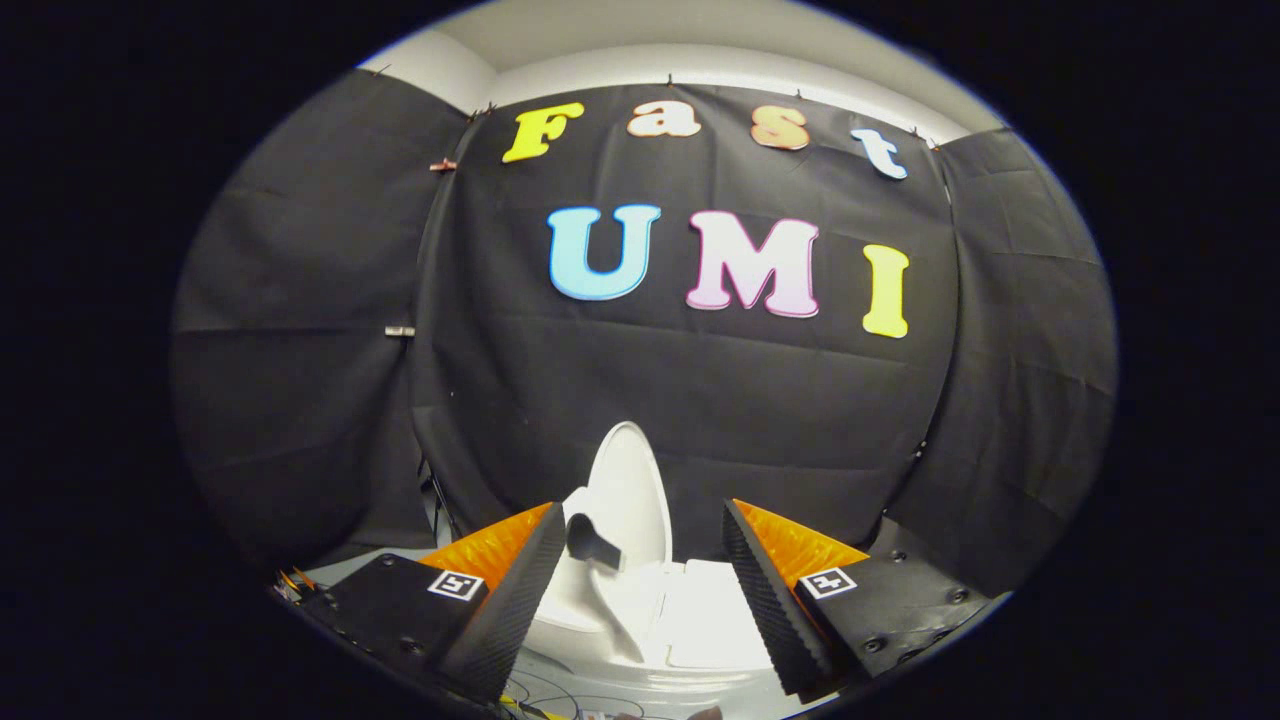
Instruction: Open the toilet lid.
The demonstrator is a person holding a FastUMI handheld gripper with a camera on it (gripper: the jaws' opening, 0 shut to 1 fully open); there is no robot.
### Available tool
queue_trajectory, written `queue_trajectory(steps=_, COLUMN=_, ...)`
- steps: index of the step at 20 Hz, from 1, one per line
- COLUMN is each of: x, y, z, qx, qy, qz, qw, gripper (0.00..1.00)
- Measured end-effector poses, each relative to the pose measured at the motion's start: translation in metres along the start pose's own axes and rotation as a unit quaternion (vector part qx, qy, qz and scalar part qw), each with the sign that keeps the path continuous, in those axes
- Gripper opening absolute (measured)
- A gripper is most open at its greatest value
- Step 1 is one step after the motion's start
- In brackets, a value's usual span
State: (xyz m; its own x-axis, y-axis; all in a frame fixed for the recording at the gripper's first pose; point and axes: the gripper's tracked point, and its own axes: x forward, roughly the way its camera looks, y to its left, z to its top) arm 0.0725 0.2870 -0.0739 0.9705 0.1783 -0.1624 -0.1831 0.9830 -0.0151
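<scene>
A white toilet [640, 610] sits low between and just beyond my fingers. Its lid [630, 490] stands raised, nearly upright, leaning toward the black cloth behind it. A dark handle piece [592, 542] sticks out near the lid's lower left side. The toilet's flat white top surface [705, 625] lies to the right of the lid. My gripper [645, 580] is open, its left finger [510, 610] and right finger [765, 600] spread wide with ribbed black pads and orange backs. Nothing is pressed between them.
Black cloth walls close in behind and on both sides of the toilet. A pale floor strip [370, 562] shows at the left, and some wires [550, 690] lie on the floor under the fingers.
</scene>
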Motion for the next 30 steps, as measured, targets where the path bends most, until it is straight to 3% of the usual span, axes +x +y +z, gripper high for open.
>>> queue_trajectory(steps=7, x=-0.067, y=-0.111, z=0.050, qx=-0.006, qy=-0.050, qz=-0.033, qw=0.998, gripper=0.98)
queue_trajectory(steps=12, x=-0.101, y=-0.188, z=0.058, qx=0.010, qy=-0.064, qz=-0.073, qw=0.995, gripper=0.98)
queue_trajectory(steps=24, x=-0.120, y=-0.264, z=0.044, qx=0.039, qy=-0.059, qz=-0.124, qw=0.990, gripper=0.98)
queue_trajectory(steps=30, x=-0.125, y=-0.268, z=0.054, qx=0.041, qy=-0.079, qz=-0.130, qw=0.988, gripper=0.98)
